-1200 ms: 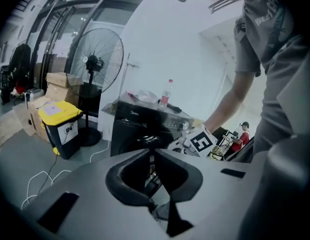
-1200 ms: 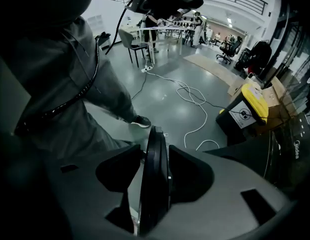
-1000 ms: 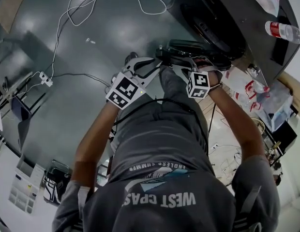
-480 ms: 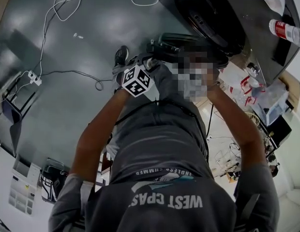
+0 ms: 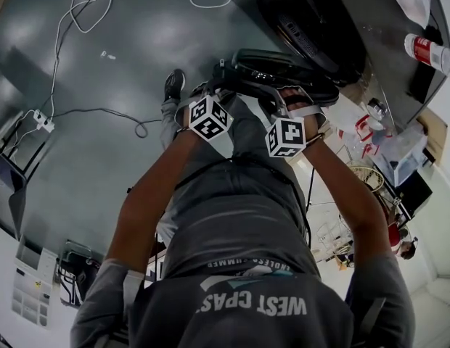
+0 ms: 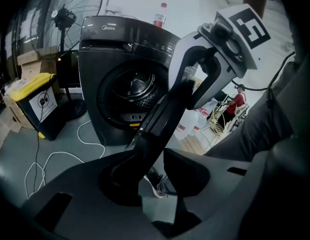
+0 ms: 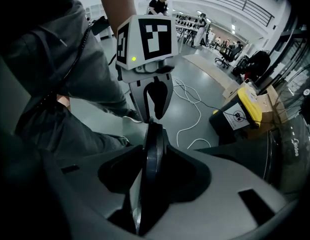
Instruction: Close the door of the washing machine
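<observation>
The dark washing machine [image 5: 334, 27] [image 6: 120, 49] stands with its round door [image 5: 283, 75] swung open towards me. The door [image 6: 165, 109] runs edge-on between the jaws of my left gripper [image 6: 152, 166] [image 5: 223, 82]. Those jaws have just been closing, but floor still shows between the door and the right-hand pad, so it is open. My right gripper [image 7: 152, 169] [image 5: 290, 100] has also been closing, and its pads sit against both sides of the door rim [image 7: 153, 154]. Each gripper shows in the other's view, the left gripper [image 7: 151, 109] and the right gripper [image 6: 187, 96].
A black bin with a yellow lid [image 6: 37, 104] [image 7: 245, 111] and a standing fan [image 6: 65, 19] are left of the machine. White cable [image 5: 87, 6] [image 6: 50, 159] loops over the grey floor. A bottle [image 5: 428, 49] lies on the machine's top. My legs are below the grippers.
My left gripper has come down and to the right, onto the door's edge beside the right gripper. The right gripper has stayed at the door.
</observation>
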Action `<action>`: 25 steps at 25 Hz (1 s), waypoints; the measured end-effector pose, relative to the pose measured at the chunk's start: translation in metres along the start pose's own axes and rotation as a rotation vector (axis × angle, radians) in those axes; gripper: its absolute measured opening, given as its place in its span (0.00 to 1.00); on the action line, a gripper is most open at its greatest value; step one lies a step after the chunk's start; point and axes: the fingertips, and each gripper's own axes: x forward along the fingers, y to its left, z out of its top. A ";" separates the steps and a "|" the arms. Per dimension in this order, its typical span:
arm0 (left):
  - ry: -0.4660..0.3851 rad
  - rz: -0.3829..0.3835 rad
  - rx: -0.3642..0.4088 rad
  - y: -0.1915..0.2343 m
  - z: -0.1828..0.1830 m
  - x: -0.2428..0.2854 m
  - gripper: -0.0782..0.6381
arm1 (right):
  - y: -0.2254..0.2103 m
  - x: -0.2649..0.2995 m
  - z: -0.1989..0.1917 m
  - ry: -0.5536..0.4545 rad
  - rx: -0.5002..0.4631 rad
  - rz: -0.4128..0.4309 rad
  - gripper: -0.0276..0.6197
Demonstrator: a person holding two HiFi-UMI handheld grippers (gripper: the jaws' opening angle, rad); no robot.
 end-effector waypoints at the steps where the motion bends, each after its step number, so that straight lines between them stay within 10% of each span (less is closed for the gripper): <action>1: -0.005 0.001 -0.004 0.001 0.001 0.001 0.30 | -0.002 0.000 0.000 0.004 0.012 -0.012 0.30; 25: -0.075 0.141 -0.052 0.087 0.063 0.013 0.25 | -0.098 0.010 -0.020 0.064 0.311 -0.265 0.30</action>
